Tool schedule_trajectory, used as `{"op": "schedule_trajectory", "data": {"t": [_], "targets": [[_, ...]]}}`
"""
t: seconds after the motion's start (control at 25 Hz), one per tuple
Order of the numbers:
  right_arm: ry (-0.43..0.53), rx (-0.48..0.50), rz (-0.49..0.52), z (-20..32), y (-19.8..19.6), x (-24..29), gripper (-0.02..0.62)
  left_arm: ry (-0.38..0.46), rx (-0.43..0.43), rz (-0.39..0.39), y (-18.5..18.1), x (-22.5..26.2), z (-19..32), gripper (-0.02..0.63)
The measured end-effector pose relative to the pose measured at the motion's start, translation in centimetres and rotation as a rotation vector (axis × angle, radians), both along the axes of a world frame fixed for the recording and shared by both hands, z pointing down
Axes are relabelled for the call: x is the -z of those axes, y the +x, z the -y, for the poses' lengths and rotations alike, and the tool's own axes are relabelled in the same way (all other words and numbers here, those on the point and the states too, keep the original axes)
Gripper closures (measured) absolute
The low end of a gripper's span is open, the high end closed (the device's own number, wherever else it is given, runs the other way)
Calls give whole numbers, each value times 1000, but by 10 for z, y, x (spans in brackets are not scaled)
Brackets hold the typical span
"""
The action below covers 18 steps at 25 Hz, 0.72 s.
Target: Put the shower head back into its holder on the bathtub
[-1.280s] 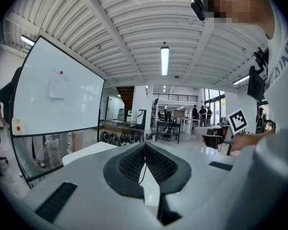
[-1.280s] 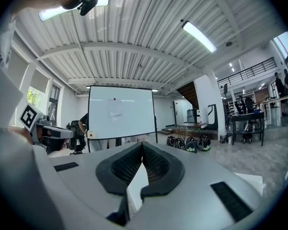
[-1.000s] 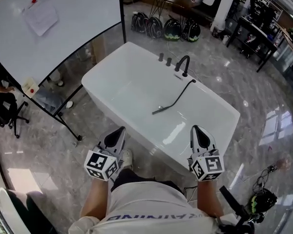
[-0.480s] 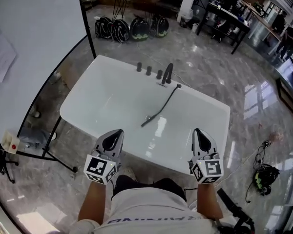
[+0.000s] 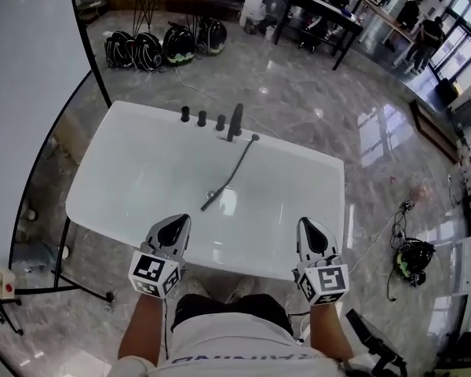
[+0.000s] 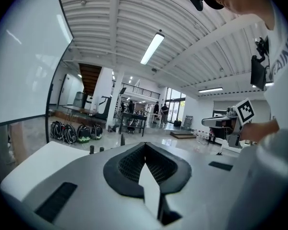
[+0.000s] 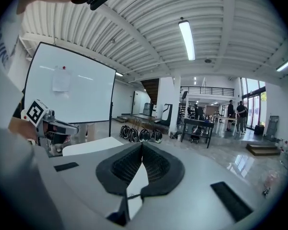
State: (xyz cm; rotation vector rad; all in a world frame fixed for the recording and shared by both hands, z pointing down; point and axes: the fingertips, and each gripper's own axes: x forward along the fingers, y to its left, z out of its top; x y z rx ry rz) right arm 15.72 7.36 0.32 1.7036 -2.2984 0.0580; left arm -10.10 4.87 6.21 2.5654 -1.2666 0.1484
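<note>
The white bathtub (image 5: 133, 132) lies straight in front of me in the head view. A dark shower head (image 5: 209, 204) rests on the tub floor, and its hose (image 5: 237, 166) runs up to the far rim beside the black faucet (image 5: 235, 121) and three knobs (image 5: 202, 118). My left gripper (image 5: 177, 222) and right gripper (image 5: 308, 225) hover side by side over the near rim, both shut and holding nothing. The shower head lies between them and farther in. In the left gripper view the left gripper (image 6: 145, 145) has its pads meeting at the tips. The right gripper (image 7: 142, 145) shows the same in its own view.
A whiteboard on a black stand (image 5: 31, 77) is close on the tub's left. Several helmets (image 5: 161, 47) lie on the marble floor behind the tub, with tables (image 5: 322, 14) beyond. A cable and another helmet (image 5: 409, 255) lie on the floor at right. People (image 5: 424, 22) stand far off.
The view has swung so the tub now lies square ahead and the whiteboard has slid off to the left. Both grippers came up to the near rim, still shut and empty.
</note>
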Motion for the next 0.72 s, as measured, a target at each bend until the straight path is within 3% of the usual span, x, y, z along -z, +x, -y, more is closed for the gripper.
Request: {"op": "schedule_trajectory", "data": {"t": [0.24, 0.48, 0.72], "targets": [[26, 1, 58, -8, 44, -7, 583, 44, -33, 33, 54, 20, -1, 588], [23, 27, 134, -3, 115, -12, 583, 92, -41, 131, 118, 42, -7, 588], [3, 21, 178, 3, 150, -29, 583, 49, 1, 108, 133, 38, 3, 588]]}}
